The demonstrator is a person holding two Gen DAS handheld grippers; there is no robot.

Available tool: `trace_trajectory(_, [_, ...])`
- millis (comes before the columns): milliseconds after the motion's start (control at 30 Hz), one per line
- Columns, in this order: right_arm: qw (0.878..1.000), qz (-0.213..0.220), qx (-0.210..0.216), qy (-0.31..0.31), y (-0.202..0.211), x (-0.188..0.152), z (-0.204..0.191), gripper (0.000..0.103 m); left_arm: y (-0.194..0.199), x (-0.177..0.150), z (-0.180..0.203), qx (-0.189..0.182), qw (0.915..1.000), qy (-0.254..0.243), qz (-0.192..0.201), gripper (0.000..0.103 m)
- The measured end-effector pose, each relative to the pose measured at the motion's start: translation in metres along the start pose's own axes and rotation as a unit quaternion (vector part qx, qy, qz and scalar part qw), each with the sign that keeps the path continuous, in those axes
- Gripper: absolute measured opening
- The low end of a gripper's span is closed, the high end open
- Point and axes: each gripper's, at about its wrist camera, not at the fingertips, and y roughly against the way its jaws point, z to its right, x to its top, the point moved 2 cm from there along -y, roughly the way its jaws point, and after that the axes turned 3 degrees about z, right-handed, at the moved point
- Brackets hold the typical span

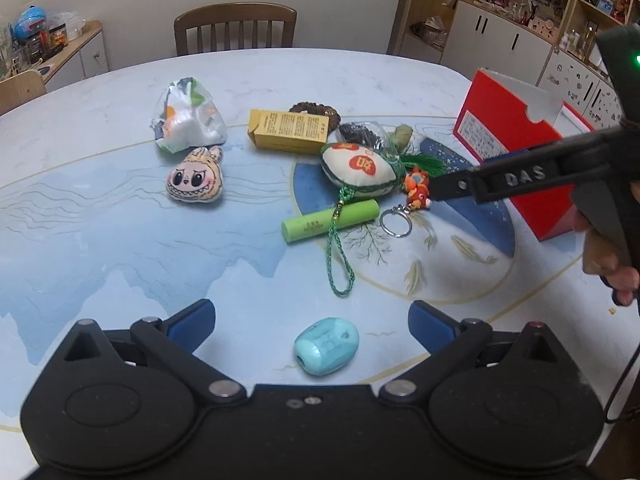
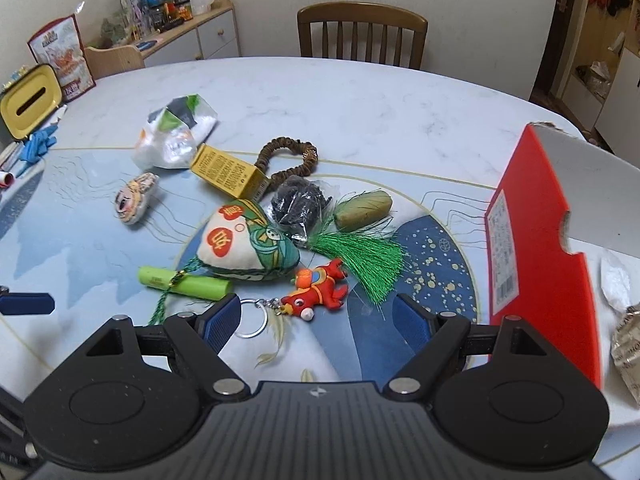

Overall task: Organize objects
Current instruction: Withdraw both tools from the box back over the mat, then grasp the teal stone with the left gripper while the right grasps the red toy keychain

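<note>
My left gripper [image 1: 312, 322] is open low over the table, and a turquoise lump [image 1: 326, 346] lies between its fingers. My right gripper [image 2: 318, 320] is open too, its tips just short of a red toy keychain [image 2: 316, 286] whose ring [image 2: 252, 318] lies by the left finger. In the left wrist view the right gripper [image 1: 436, 190] reaches in from the right to that toy [image 1: 418, 190]. Nearby lie a tasselled sachet [image 2: 248, 240], a green tube [image 2: 186, 282], a yellow box [image 2: 228, 172], a brown scrunchie [image 2: 286, 160] and a plush face [image 2: 134, 198]. An open red box [image 2: 536, 240] stands at the right.
A white plastic bag [image 2: 172, 136], a bagged black item [image 2: 298, 200] and an olive oblong [image 2: 362, 206] lie behind the pile. A yellow tin [image 2: 30, 100] sits at the table's left edge. A wooden chair [image 2: 362, 34] stands at the far side. Wrapped items [image 2: 624, 344] lie in the red box.
</note>
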Motion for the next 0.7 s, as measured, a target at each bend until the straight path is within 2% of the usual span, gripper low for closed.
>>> trace_trajectory(267, [0.999, -0.010, -0.021, -0.034, -0.022, -0.002, 0.009, 0.083, -0.006, -0.005, 0.005, 0.004, 1.0000, 0.006, 0.006, 0.101])
trace_trajectory(433, [0.999, -0.010, -0.012, -0.046, -0.028, -0.004, 0.007, 0.082, -0.007, -0.008, 0.010, 0.005, 1.0000, -0.003, 0.005, 0.097])
trace_trajectory(567, [0.999, -0.012, -0.006, -0.042, -0.032, -0.004, 0.001, 0.072, -0.008, -0.010, 0.010, 0.004, 1.0000, -0.006, 0.004, 0.094])
trace_trajectory(667, [0.999, -0.014, -0.003, -0.048, -0.034, -0.004, 0.001, 0.064, -0.008, -0.011, 0.011, 0.003, 0.9999, -0.010, 0.002, 0.083])
trace_trajectory(700, [0.999, -0.015, -0.001, -0.050, -0.035, -0.004, 0.001, 0.061, -0.009, -0.011, 0.012, 0.001, 0.9999, -0.010, 0.000, 0.083])
